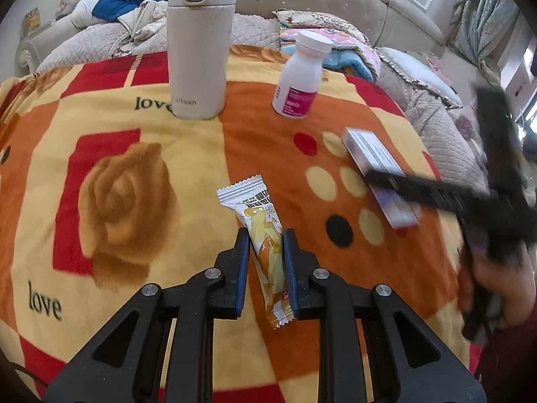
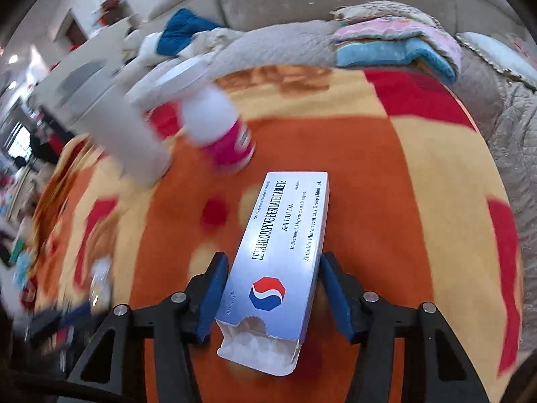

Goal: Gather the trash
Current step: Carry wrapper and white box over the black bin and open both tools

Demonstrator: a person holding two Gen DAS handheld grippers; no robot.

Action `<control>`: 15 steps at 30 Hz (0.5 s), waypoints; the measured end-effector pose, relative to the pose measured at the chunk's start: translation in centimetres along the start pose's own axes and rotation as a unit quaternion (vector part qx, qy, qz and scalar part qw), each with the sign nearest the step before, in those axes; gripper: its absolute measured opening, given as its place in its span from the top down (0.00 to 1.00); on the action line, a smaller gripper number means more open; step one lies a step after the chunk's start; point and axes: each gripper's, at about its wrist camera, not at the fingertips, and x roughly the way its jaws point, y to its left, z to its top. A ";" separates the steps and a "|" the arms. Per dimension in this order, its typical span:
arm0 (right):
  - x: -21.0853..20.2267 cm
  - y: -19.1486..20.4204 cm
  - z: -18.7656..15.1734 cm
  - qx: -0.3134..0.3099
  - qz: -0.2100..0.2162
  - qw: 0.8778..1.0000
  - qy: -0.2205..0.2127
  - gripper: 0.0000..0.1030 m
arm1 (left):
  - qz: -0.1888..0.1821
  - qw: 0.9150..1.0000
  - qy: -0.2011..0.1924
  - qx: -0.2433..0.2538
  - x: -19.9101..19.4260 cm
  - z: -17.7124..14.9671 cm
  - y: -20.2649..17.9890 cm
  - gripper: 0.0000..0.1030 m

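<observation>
While jaws clamp wrapper [image 1: 265,252] and box [image 2: 278,255], both lie on blanket [image 1: 134,168]

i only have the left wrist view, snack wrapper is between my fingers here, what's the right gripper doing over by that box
Observer: The right gripper straddles the long silver-white cardboard tablet box, one blue pad on each side.
Operator: is it gripping it yet
Observer: I cannot tell; the left pad looks against the box, the right pad seems just off it.
Operator: box sealed or what
Observer: Its near end is torn open, with white inside showing.
Operator: anything right ahead of it
Observer: The white plastic bottle with a pink label stands just beyond the box's far end.
</observation>
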 end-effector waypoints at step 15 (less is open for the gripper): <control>-4.9 2.8 -10.9 -0.039 -0.068 0.997 0.002 0.28 | -0.002 1.000 0.015 0.008 -1.9 -6.2 -3.0 0.83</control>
